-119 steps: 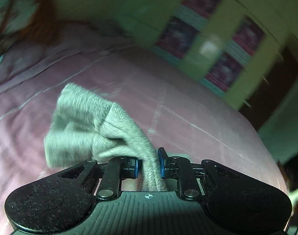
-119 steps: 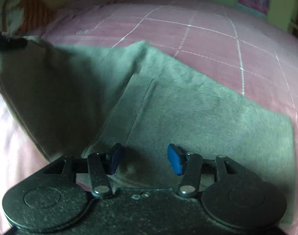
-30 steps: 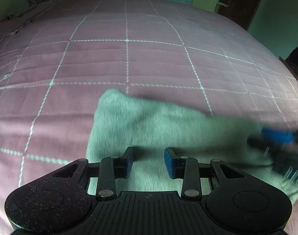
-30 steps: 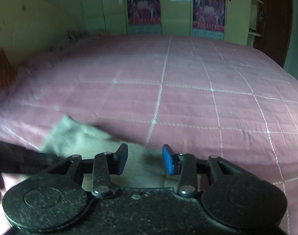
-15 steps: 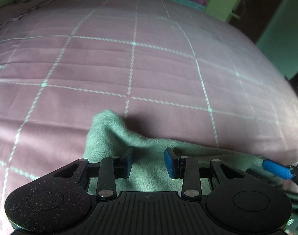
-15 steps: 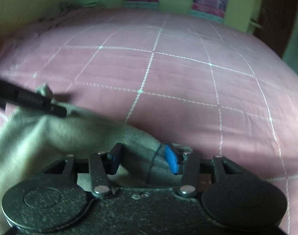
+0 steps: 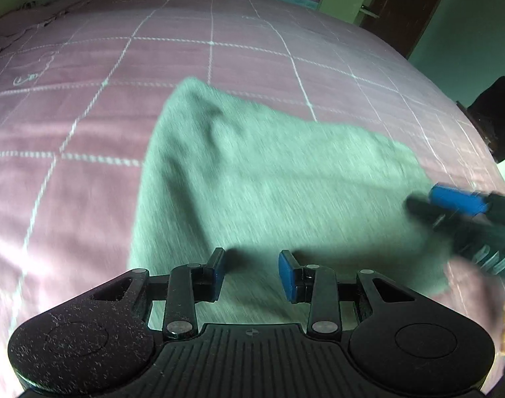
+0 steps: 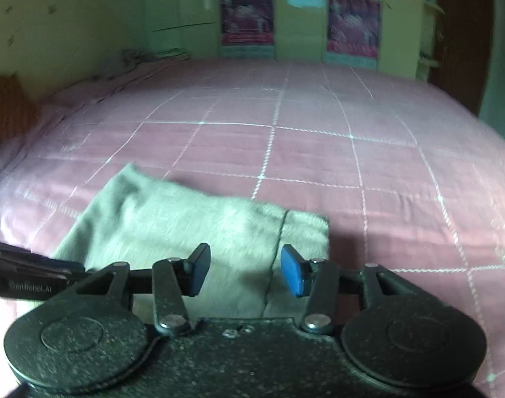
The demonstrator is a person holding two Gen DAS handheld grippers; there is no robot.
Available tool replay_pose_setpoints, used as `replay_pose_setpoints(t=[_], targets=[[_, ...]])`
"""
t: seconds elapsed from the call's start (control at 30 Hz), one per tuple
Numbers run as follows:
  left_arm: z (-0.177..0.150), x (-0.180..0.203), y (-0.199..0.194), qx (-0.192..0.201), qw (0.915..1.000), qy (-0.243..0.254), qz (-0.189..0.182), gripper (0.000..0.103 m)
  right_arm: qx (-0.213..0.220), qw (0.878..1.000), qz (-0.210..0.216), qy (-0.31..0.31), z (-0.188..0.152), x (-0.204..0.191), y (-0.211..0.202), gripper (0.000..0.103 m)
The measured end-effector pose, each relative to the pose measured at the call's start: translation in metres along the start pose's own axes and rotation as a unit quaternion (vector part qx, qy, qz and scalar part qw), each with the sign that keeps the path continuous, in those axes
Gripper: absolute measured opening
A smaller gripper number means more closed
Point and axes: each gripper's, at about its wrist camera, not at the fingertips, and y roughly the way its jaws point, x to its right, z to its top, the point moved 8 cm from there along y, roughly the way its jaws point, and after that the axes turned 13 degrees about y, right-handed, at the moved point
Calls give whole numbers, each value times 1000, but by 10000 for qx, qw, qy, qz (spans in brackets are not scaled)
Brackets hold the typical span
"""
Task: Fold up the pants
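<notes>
The left gripper (image 7: 251,273) stands over the near edge of the folded grey pants (image 7: 269,182), jaws parted and gripping nothing. The right gripper (image 8: 244,273) is at the pants' right end near a seam; its jaws, just opened a little further, are clear of the cloth. The pants lie flat on the pink checked bedspread (image 7: 86,99).

Pink bed (image 7: 86,126) (white grid lines) under folded grey pants (image 7: 269,179)
</notes>
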Motion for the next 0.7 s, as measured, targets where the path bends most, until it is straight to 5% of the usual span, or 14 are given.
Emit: replay_pose_setpoints(t=[0.1,0.3,0.4,0.6,0.7], targets=[[-9,7,-5,73,9999,-2,107,36,-526,9969,-357,-465,-39,7,16,47],[-20,9,-17,165,9995,-35,270,36,-13,9991,-286,-317,-28,-5,-17,52],[-21,14,-19,153,9992,40,374,36,-470,9964,-493,-509,-50,1,2,53],[-29,18,-27,190,9987,79,468,37,-133,9994,-305,-115,-40,-2,-25,55],[-31,21,-29,180,9986,87,489,37,-336,9981,-416,-295,-54,-1,-18,56]])
